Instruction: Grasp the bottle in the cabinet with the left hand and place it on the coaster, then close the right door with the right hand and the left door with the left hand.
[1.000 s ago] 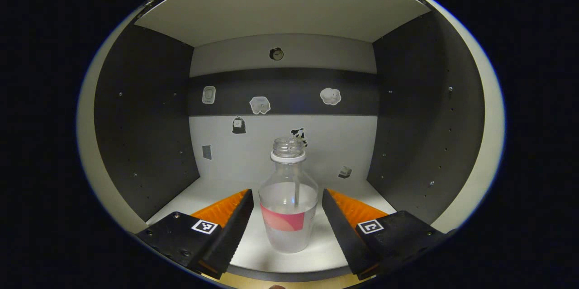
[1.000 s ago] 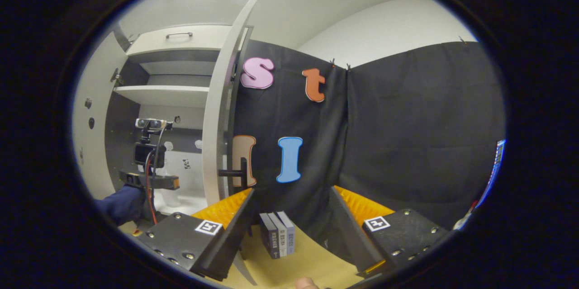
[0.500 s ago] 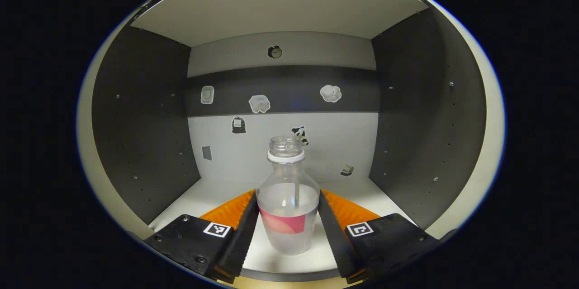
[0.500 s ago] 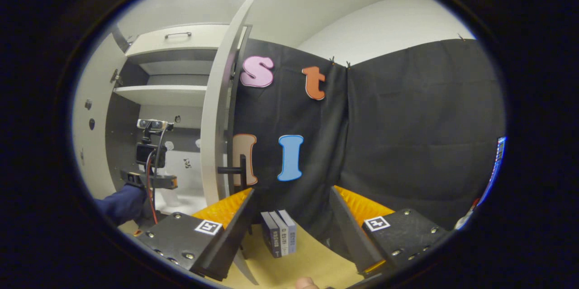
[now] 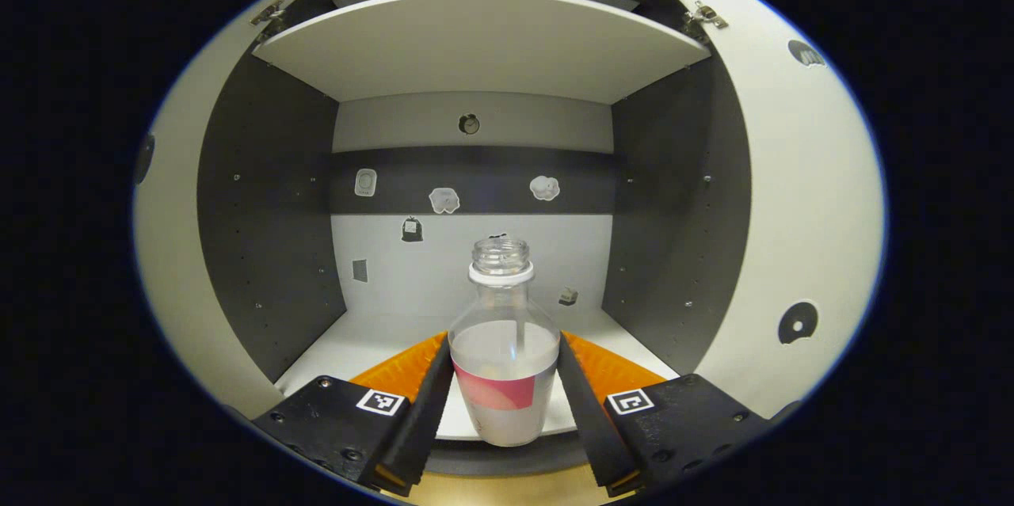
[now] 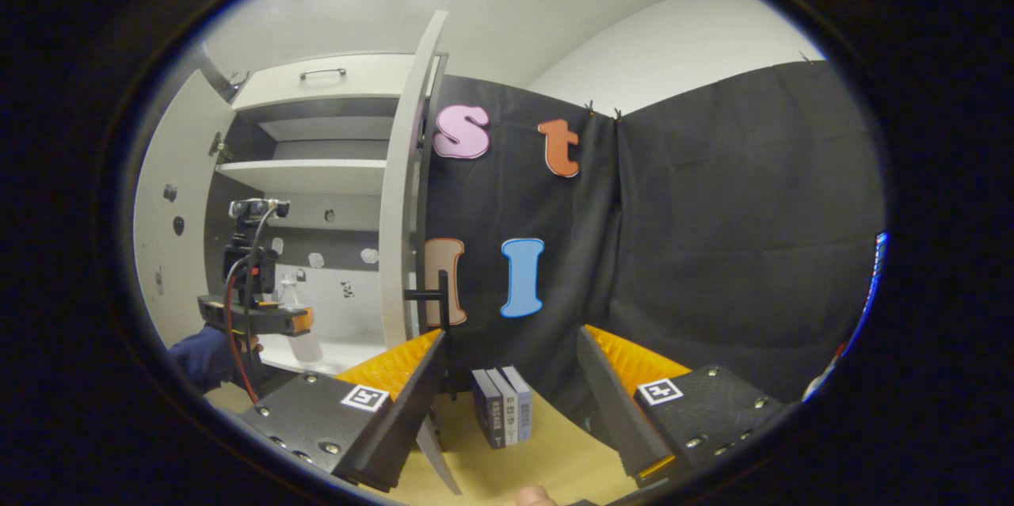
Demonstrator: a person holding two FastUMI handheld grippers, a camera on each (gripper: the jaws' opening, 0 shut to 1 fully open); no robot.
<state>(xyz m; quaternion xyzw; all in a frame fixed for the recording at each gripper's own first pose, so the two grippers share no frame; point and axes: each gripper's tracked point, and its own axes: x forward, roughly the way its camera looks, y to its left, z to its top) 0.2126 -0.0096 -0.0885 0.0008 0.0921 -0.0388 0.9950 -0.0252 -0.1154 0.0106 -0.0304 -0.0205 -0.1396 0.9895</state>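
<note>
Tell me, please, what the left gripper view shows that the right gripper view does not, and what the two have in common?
Left gripper view alone: the left gripper shut on the bottle, both fingers pressing its sides, and small stickers on the cabinet's back wall seen head-on.

Right gripper view alone: the right gripper open with nothing between its fingers, three upright books on the wooden table, and the right door's handle.

Shared: the open cabinet and the bottle, seen beside the left gripper in the right gripper view.
</note>
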